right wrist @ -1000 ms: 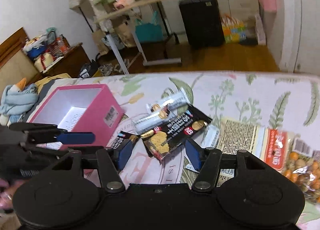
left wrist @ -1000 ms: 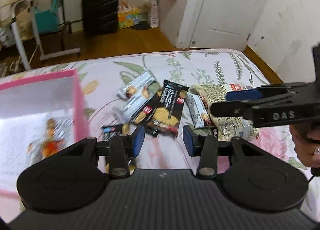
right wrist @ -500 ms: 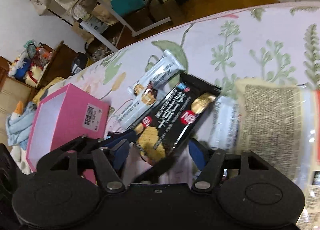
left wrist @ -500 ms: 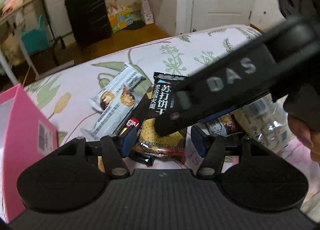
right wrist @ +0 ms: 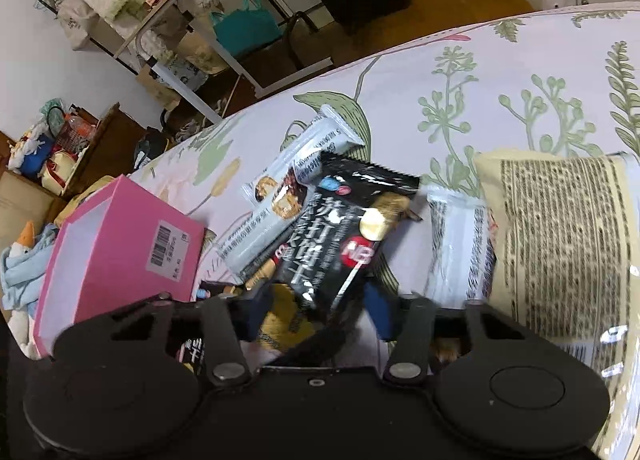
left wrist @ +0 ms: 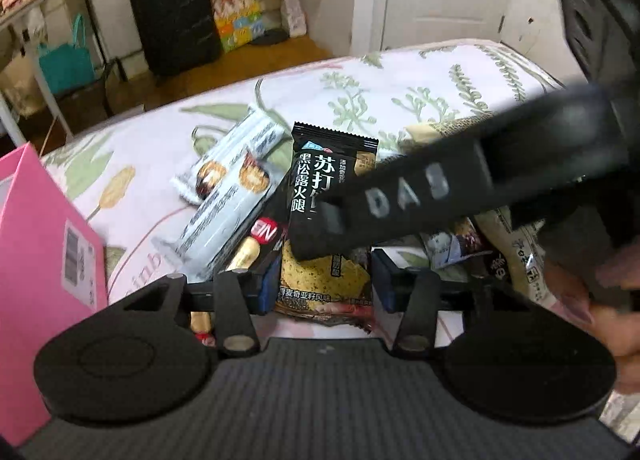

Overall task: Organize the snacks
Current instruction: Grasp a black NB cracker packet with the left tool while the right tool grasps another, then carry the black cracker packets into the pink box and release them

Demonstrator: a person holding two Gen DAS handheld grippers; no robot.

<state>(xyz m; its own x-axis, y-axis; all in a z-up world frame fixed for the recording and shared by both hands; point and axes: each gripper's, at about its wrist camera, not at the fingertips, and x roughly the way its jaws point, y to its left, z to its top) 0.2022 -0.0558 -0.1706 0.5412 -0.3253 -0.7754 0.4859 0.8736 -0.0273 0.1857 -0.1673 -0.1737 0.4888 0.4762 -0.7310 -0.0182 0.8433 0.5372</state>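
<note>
A black cracker packet (left wrist: 320, 179) (right wrist: 340, 236) lies on the floral bedspread among other snacks. My left gripper (left wrist: 324, 284) is open, its blue pads on either side of the packet's near end. My right gripper (right wrist: 316, 308) is open too, straddling the same packet's near end; its black arm crosses the left wrist view above the packet. Two silver-white bars (left wrist: 236, 195) (right wrist: 288, 199) lie left of the packet. A pink box (left wrist: 36, 236) (right wrist: 120, 248) stands open at the left.
A large beige bag (right wrist: 560, 244) and a small white packet (right wrist: 456, 244) lie right of the black packet. More small snacks (left wrist: 256, 244) sit under the pile. Beyond the bed's far edge are a black suitcase (left wrist: 172, 15), a table and a white door.
Both grippers have moved forward and down over the snack pile, closing in on the black packet. The pink box has slid toward the left edge of both views.
</note>
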